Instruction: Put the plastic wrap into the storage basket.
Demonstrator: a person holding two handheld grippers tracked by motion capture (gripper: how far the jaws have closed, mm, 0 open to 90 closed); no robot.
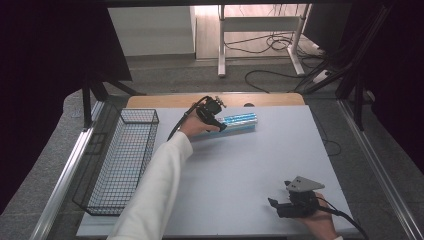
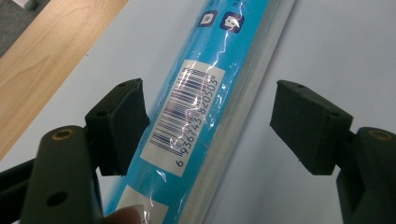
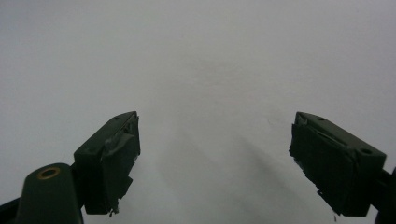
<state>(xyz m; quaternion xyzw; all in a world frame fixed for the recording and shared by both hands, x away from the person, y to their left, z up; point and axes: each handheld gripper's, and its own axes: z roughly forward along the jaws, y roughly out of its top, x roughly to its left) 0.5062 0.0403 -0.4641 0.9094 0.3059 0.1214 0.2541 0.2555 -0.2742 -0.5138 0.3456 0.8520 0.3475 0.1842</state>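
Observation:
A long blue roll wrapped in shiny clear film (image 1: 239, 120) lies across the far part of the white table (image 1: 250, 160). My left gripper (image 1: 218, 126) hovers over its left end, held by a hand in a white sleeve. In the left gripper view the roll (image 2: 196, 107) with its white barcode label runs between the two black jaws, which stand wide apart; my left gripper (image 2: 208, 122) is open around it. My right gripper (image 1: 272, 203) rests near the front right edge, open, and in the right gripper view (image 3: 215, 154) there is bare white table between its jaws.
A black wire basket (image 1: 120, 160) stands along the table's left side. A wooden strip (image 1: 165, 101) borders the far edge. Beyond the table are a desk frame (image 1: 260, 30) and cables on the floor.

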